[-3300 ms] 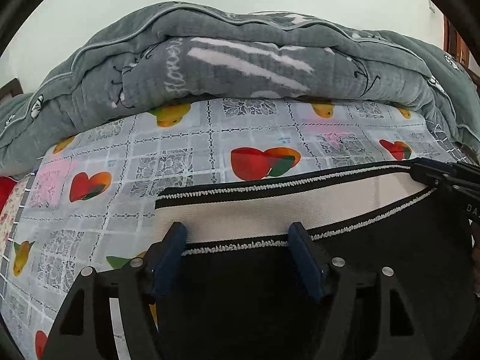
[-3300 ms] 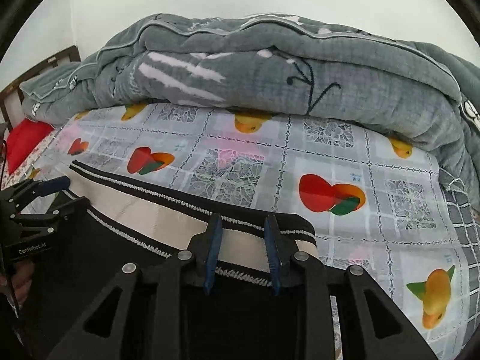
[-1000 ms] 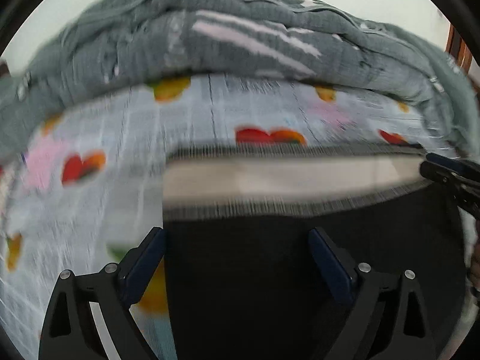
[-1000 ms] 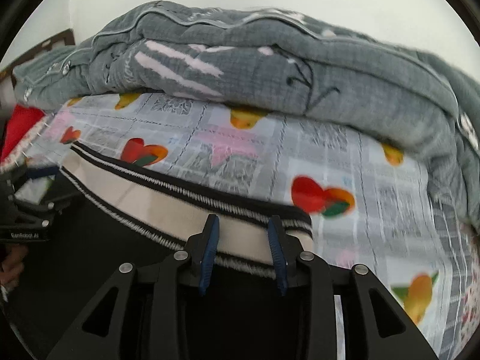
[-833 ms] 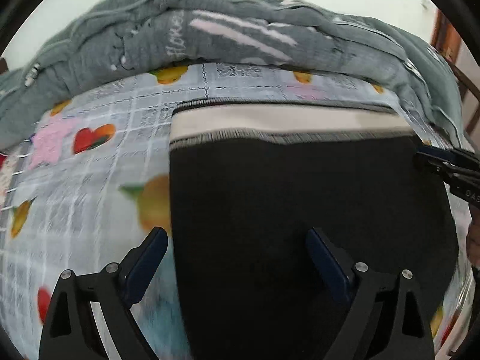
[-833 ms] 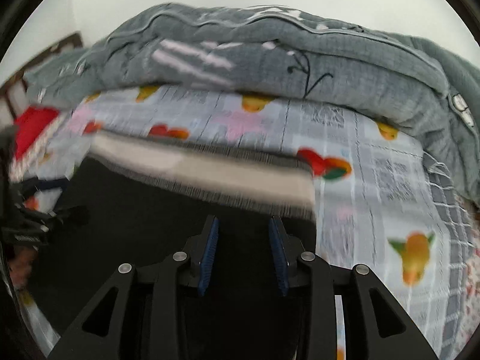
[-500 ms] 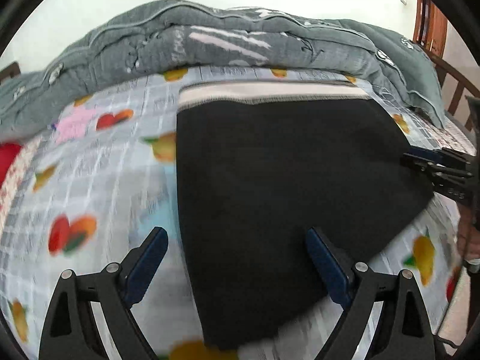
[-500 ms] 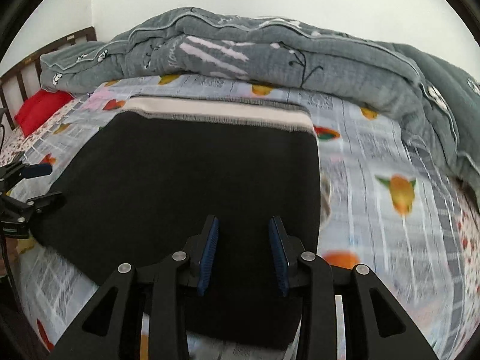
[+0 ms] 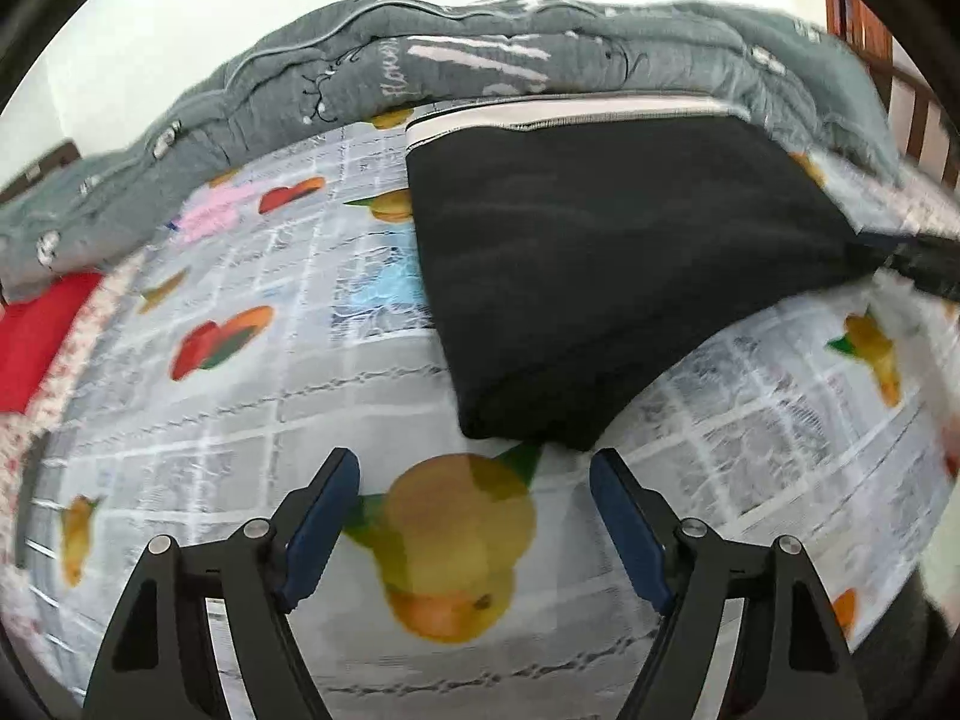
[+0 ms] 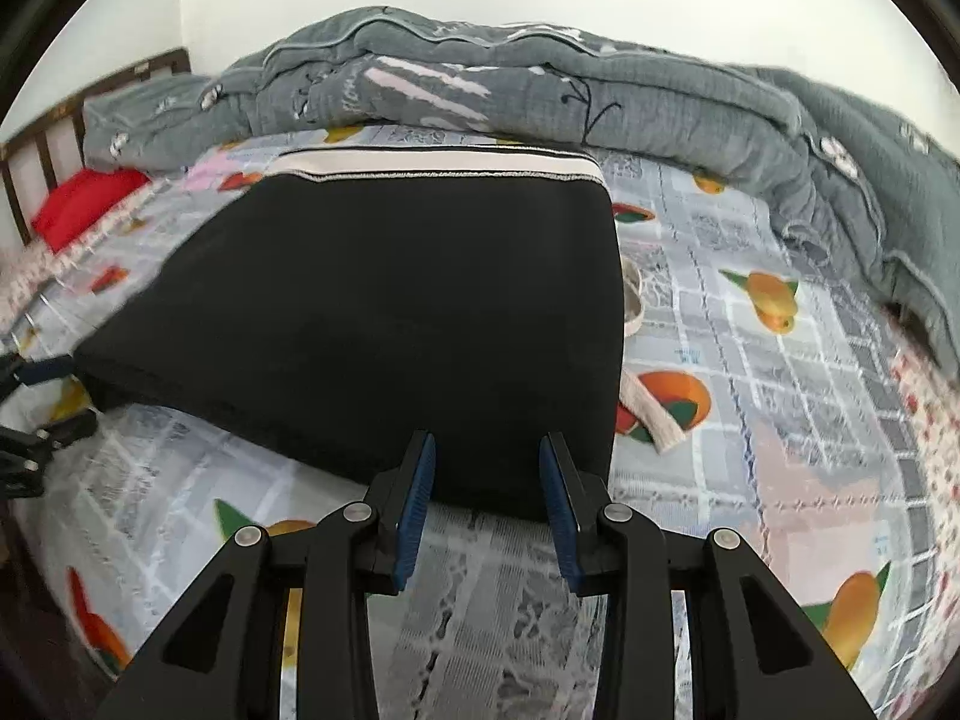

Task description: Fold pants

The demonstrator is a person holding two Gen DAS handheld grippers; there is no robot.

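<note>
The black pants lie folded flat on the fruit-print bedsheet, their white waistband at the far end against the quilt. My left gripper hovers just short of the pants' near folded corner. Its jaws are closing, with only bedsheet between them. In the right wrist view the pants fill the middle. My right gripper stands over their near edge, narrowly open, its pads not pressing the cloth. Each gripper shows in the other's view: the left gripper and the right gripper.
A heaped grey quilt runs along the far side of the bed. A red pillow and a wooden headboard are at the far left. A pale cloth strip lies beside the pants' right edge.
Both grippers have drawn back from the waistband to the pants' near edge, while the pants stay flat on the bed. The left jaws have narrowed.
</note>
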